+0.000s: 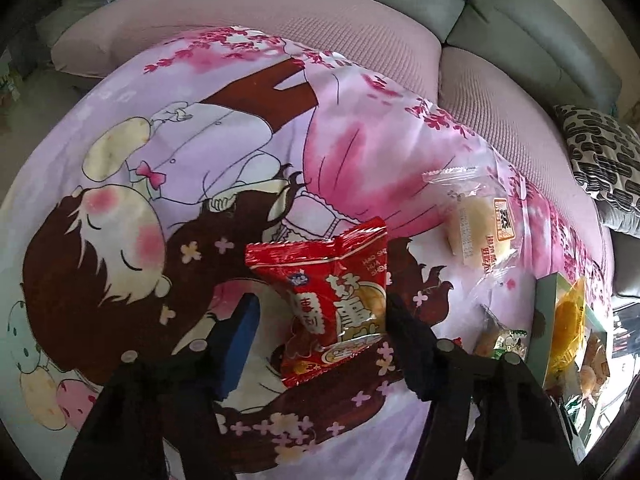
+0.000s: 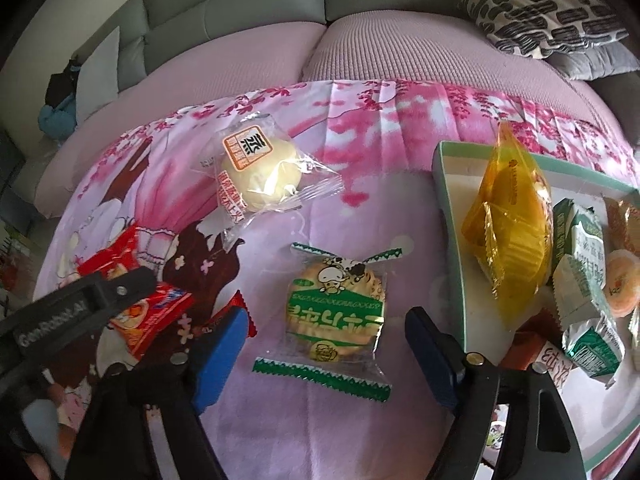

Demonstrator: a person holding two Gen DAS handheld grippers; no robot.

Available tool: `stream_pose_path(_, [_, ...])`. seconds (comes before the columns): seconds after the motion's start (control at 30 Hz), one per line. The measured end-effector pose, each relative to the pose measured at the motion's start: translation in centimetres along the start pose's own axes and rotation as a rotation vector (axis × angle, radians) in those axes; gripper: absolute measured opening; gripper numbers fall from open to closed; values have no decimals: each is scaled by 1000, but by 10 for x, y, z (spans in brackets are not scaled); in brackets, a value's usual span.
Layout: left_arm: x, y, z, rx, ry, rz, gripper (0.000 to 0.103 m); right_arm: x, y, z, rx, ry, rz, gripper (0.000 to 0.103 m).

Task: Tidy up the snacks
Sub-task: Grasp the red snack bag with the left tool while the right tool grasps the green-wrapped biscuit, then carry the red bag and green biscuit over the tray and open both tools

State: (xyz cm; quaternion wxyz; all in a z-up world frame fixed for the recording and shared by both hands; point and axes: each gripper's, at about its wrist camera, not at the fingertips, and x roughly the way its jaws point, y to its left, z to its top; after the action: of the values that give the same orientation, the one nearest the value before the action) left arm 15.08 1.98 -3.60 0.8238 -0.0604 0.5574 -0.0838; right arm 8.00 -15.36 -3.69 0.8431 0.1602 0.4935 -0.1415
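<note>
Green-rimmed box and its far snacks, cut off at right edge.

The red packet is glossy, crinkled foil-like plastic. The bun wrapper is clear, shiny film over a smooth, pale bun. The biscuit pack is clear plastic with printed green edges. The yellow bag is translucent glossy film. The cloth is smooth printed fabric; the sofa looks matt and coarsely woven. The box is perhaps matt cardboard.
</note>
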Motion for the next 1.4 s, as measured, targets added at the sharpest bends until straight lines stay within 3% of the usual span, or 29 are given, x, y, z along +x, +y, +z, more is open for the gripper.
stream_pose_path(0.1, [0,-2,-1,5,2,0,63,1,1,0,-22,-6,-44,70])
stream_pose_path(0.3, [-1,-9,0,22,-6,0,50,2,-7,0,2,3,-36,54])
stream_pose_path(0.4, [-3,-11,0,28,-11,9,44,1,-11,1,16,4,-24,53])
stream_pose_path(0.63, [-13,-11,0,31,-39,12,42,-11,-15,5,31,-18,-9,53])
stream_pose_path(1.4, [-88,-32,1,97,-208,-57,41,-91,-28,19,69,-145,13,53])
